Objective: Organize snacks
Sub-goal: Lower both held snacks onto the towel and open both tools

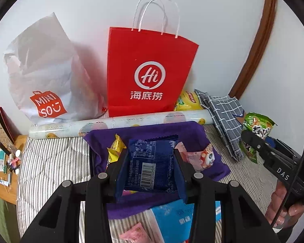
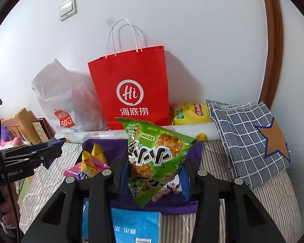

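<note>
Left gripper (image 1: 151, 160) clamped tight on blue packet (image 1: 152, 164), barcode up, long axis pointing away, over purple bin (image 1: 184, 130). Right gripper (image 2: 155, 168) pinched green snack bag (image 2: 154, 154), tilted, upside down. Red bag (image 1: 150, 70), paper roll (image 1: 119, 123) behind.

A plain white wall (image 2: 192, 30) forms the backdrop, with a white light switch (image 2: 67, 9) mounted at upper left. A curved brown wooden frame (image 2: 273, 50) runs along the wall at right. The surface below is a bed with a grey-and-white striped cover (image 1: 44, 162). A wooden side table (image 1: 5, 186) stands at the bed's left edge. Lighting is even and diffuse.
</note>
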